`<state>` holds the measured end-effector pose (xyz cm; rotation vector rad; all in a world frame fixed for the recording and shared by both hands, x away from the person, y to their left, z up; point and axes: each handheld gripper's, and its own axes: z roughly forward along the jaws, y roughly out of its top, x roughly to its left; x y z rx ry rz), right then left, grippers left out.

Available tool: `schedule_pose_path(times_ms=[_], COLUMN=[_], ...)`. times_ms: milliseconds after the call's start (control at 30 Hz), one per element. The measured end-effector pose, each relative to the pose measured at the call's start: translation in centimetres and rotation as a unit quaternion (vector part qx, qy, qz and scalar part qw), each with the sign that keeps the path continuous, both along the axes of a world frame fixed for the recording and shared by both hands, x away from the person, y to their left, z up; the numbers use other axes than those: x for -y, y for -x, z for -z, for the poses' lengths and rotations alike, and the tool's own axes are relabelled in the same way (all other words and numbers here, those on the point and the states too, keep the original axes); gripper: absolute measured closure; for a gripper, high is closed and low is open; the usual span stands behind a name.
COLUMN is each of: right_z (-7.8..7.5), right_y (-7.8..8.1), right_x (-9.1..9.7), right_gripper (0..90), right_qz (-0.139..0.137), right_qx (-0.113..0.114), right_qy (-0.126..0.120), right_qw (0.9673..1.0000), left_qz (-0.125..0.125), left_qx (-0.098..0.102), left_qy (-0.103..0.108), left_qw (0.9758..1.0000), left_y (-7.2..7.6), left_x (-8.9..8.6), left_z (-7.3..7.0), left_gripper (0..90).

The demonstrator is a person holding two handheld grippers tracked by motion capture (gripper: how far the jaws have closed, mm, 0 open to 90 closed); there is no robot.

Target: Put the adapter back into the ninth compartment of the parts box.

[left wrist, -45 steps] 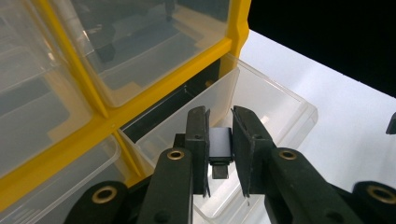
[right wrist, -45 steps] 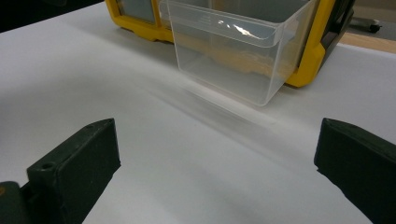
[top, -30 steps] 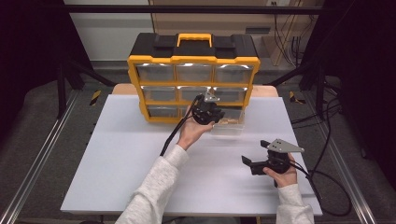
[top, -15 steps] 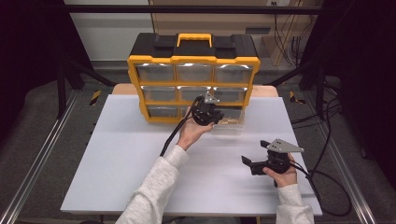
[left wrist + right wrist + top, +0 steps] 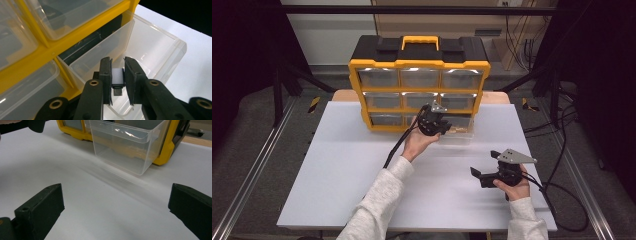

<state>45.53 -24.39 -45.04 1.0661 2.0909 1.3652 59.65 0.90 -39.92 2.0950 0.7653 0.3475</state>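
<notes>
Left gripper (image 5: 435, 121) is up at the far middle of the white table (image 5: 337, 170), right over the clear plastic drawer (image 5: 457, 134) that is pulled out of the bottom right slot of the yellow and black plastic drawer organizer (image 5: 419, 65). In the left gripper view the gripper (image 5: 117, 72) has its jaws clamped on a small flat object with a white face and dark metal plug end (image 5: 117, 80), probably a USB stick or small adapter, hard to say at this angle. The small object sits between the two jaw pads, plug end pointing back toward the camera, held above the open mouth of the drawer (image 5: 150, 50), near its front wall. The drawer looks bare inside from here. The organizer's yellow frame (image 5: 50, 45) runs diagonally across the left, with other clear drawers shut in it.

Right gripper (image 5: 484, 176) is near the person, at the right of the table, well apart from the drawer and the left gripper. In the right gripper view its jaws stand wide apart with only bare table (image 5: 100, 207) between them; the drawer (image 5: 125, 150) is farther off ahead, sticking out of the organizer (image 5: 172, 142). Cables trail from both grippers off the table edge.
</notes>
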Motion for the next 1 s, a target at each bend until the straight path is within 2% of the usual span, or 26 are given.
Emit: schedule_pose_path(times_ms=[500,733,900,1000], right_z=[0.0,0.0,0.0,0.0], right_y=[0.0,0.0,0.0,0.0], right_x=[0.0,-0.1,0.0,0.0], right_gripper=[0.6,0.6,0.6,0.6], right_qz=[0.0,0.0,0.0,-0.001], right_qx=[-0.002,-0.003,-0.002,-0.001], right_qy=[0.0,0.0,0.0,0.0], right_qw=[1.0,1.0,1.0,1.0], left_qz=[0.004,0.011,0.016,0.02], left_qx=[-0.003,-0.001,0.016,0.018], left_qy=[0.001,0.022,0.029,0.041], left_qw=[1.0,0.9997,0.9993,0.9988], left_y=[0.0,0.2,0.6,0.7], left_x=[0.2,-0.2,-0.6,-0.8], left_z=[0.4,-0.3,-1.1,-1.5], left_gripper=[75.1,63.6,51.1,44.8])
